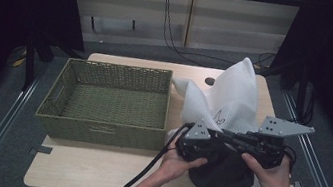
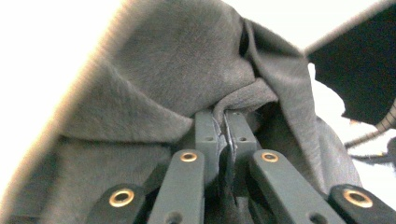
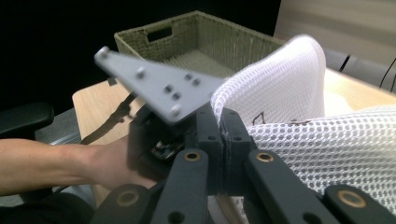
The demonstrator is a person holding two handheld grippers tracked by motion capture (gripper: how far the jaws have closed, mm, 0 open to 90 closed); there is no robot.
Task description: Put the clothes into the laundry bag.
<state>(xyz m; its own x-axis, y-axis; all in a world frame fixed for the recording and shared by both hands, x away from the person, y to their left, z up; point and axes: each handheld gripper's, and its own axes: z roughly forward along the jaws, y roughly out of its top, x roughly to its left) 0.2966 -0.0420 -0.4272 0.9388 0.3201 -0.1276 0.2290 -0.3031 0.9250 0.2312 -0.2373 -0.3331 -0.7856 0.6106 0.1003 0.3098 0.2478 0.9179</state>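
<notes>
A white mesh bag (image 1: 234, 96) stands up on the right half of the table, and a dark grey cloth (image 1: 223, 177) hangs below it near the front edge. Both grippers meet at the bag's lower edge. My left gripper (image 2: 225, 115) is shut on a fold of the dark grey cloth (image 2: 187, 70); from above, the left gripper (image 1: 216, 147) sits over the person's left hand. My right gripper (image 3: 220, 117) is shut on the rim of the white mesh bag (image 3: 285, 88); in the high view, the right gripper (image 1: 238, 137) points left toward the basket.
An empty green woven basket (image 1: 112, 68) takes up the left half of the wooden table (image 1: 91, 172). A small dark round spot (image 1: 210, 81) lies on the tabletop behind the bag. Black curtains and floor rails flank the table.
</notes>
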